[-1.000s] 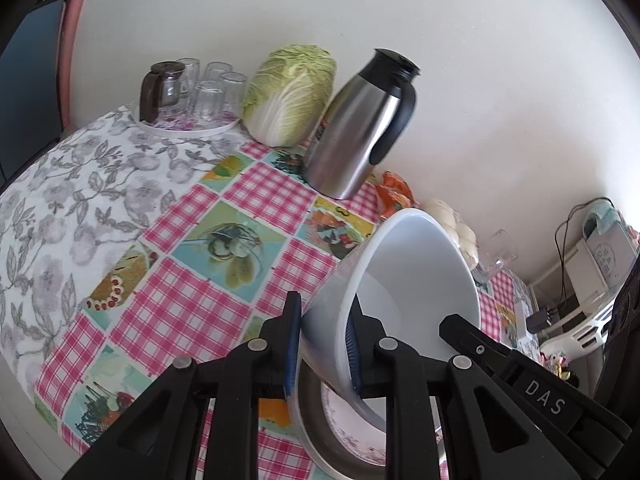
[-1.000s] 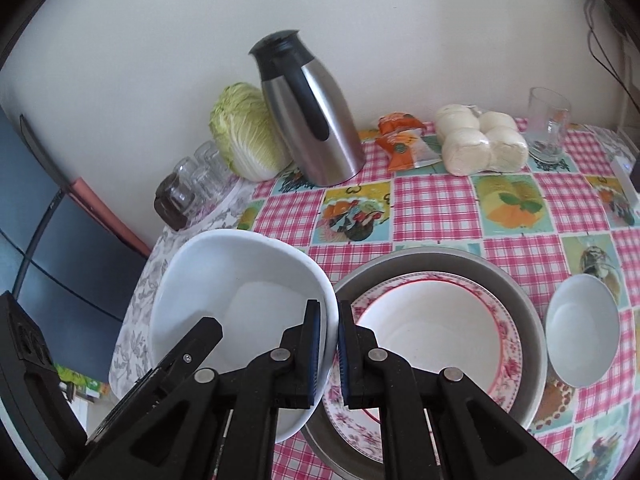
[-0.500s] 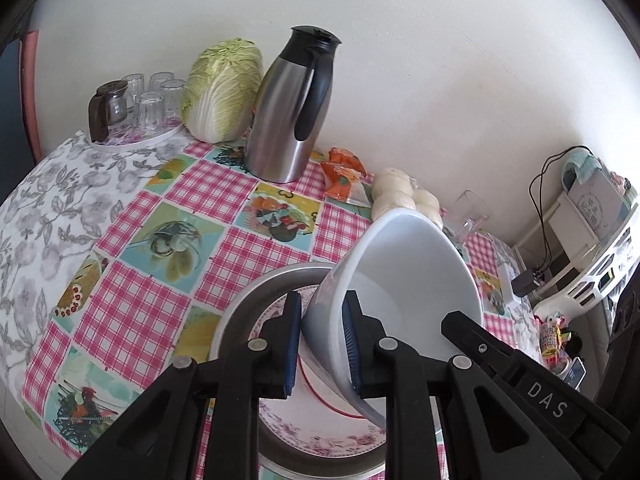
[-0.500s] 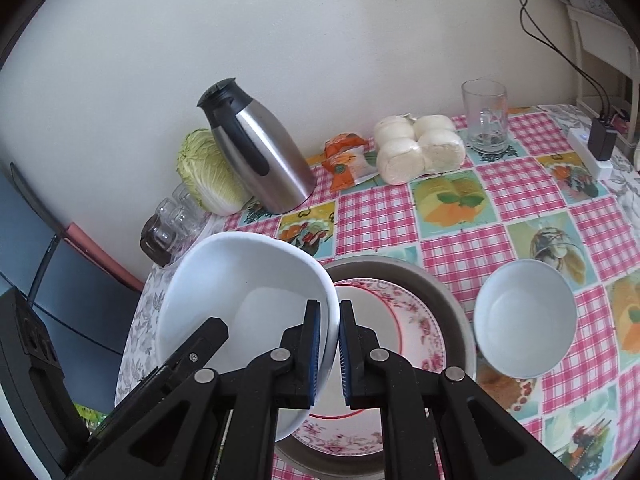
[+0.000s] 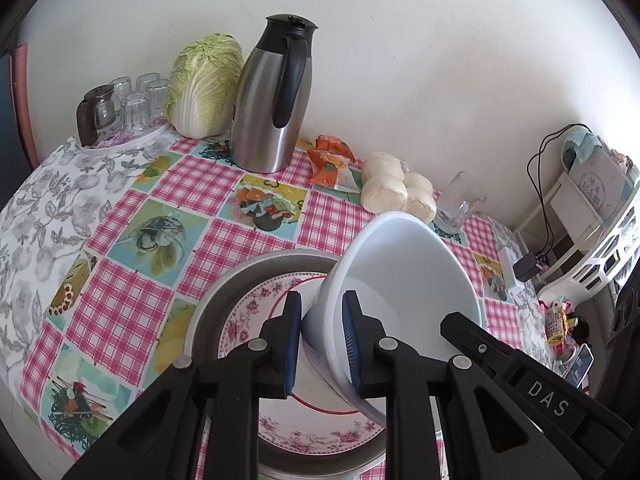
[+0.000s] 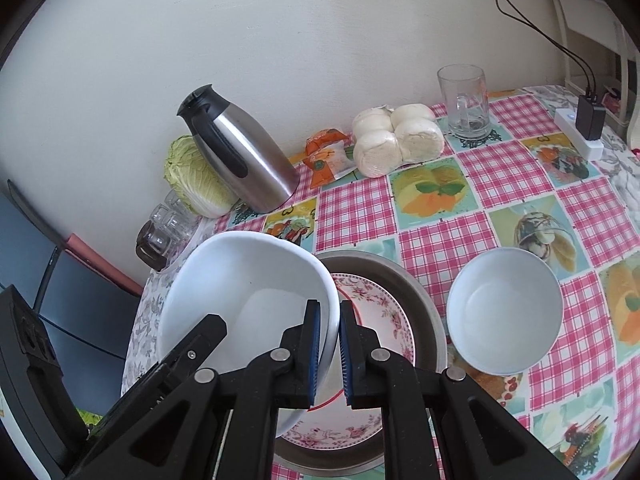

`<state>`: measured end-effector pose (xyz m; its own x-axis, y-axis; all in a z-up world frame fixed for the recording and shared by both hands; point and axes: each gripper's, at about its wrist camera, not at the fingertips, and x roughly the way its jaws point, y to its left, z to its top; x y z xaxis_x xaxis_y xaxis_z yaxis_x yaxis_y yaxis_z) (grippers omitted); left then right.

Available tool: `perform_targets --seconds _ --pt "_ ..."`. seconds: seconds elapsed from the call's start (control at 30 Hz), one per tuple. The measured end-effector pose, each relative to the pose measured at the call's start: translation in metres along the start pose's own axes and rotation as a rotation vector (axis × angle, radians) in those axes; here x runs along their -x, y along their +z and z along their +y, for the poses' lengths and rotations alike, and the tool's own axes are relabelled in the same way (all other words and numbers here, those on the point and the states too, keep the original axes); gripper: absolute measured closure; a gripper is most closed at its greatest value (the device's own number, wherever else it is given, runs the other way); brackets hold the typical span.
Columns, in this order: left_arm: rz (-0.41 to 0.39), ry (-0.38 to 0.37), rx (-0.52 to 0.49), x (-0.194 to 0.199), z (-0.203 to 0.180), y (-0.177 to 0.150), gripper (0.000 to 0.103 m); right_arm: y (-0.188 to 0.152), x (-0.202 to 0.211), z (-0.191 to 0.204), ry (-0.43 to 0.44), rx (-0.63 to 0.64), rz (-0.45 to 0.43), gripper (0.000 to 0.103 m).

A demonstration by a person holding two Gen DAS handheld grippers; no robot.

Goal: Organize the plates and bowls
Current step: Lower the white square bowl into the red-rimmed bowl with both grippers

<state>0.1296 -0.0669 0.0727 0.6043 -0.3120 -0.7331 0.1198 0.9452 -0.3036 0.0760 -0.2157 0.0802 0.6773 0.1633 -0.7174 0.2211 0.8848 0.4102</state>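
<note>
A large white bowl (image 5: 404, 276) is held by both grippers, one on each side of its rim. My left gripper (image 5: 320, 328) is shut on its left rim, my right gripper (image 6: 329, 332) on its right rim (image 6: 256, 280). The bowl hangs tilted just above a floral plate (image 5: 256, 312) that lies in a wide metal basin (image 5: 224, 292). The plate (image 6: 380, 308) and basin (image 6: 420, 296) also show in the right wrist view. A smaller white bowl (image 6: 504, 312) stands on the checked tablecloth to the right of the basin.
A steel thermos jug (image 5: 272, 96), a cabbage (image 5: 204, 84) and a tray of glasses (image 5: 124, 108) stand along the wall. Snack packets (image 5: 332, 160), bagged buns (image 5: 396, 188) and a glass mug (image 6: 464, 100) are behind the basin. A power strip (image 6: 580, 128) lies far right.
Both grippers have carried the large white bowl rightwards over the basin and plate and lowered it; the small white bowl now looks closer in the right wrist view.
</note>
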Motion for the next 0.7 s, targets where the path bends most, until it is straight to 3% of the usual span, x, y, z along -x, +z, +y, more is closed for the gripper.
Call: perform_targets --seconds 0.7 --pt "0.093 0.052 -0.012 -0.025 -0.002 -0.007 0.082 0.002 -0.014 -0.011 0.016 -0.023 0.035 0.091"
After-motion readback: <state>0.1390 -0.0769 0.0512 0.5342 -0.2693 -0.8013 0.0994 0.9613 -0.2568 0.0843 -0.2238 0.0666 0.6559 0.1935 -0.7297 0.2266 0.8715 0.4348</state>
